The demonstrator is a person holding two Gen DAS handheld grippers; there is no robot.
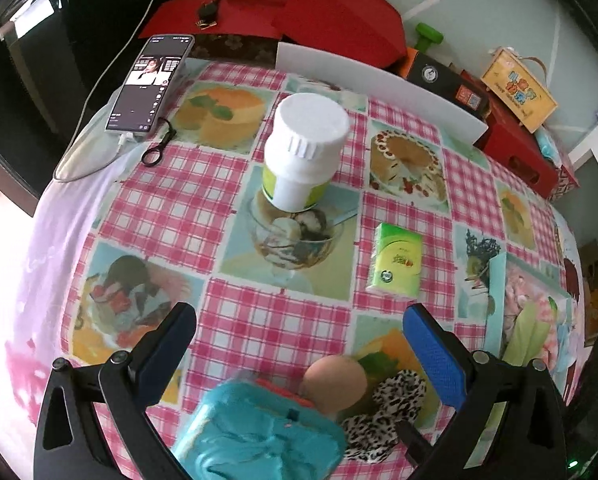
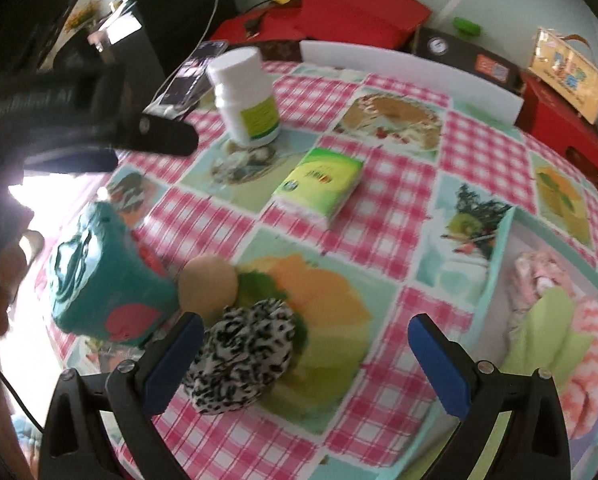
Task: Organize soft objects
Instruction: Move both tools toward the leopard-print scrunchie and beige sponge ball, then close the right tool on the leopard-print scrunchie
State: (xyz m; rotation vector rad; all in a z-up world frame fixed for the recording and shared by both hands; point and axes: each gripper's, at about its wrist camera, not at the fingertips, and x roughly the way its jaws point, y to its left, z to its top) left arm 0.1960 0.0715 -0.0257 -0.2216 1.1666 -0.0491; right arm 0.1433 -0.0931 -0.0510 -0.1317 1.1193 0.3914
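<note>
Furthest to your left, a phone (image 1: 151, 84) lies at the table's far edge with a white cable plugged into it. Your left gripper (image 1: 299, 344) has its blue pads spread wide with nothing between them, hanging over the checked tablecloth (image 1: 171, 196). Just beneath it sits a teal plush toy (image 1: 259, 432), a tan ball (image 1: 335, 380) touching its right side, and a leopard-print scrunchie (image 1: 383, 412) touching the ball's lower right — the three form one tight cluster. Further back, roughly centre, a white pill bottle (image 1: 303, 152) stands upright. To its right and nearer, a green tissue pack (image 1: 395, 258) lies flat, apart from the bottle.

Your right gripper (image 2: 305, 356) is likewise spread apart and empty — the scrunchie (image 2: 239, 356) lies just beside its left finger, though you cannot tell whether they touch. On the far right, a pale blue tray (image 2: 499, 256) holds soft things: a light green cloth (image 2: 539, 336), a pink-and-white striped piece (image 2: 583, 360) and a pale pink item (image 2: 535, 268) behind them. Red boxes (image 1: 339, 12) line the back of the table.
</note>
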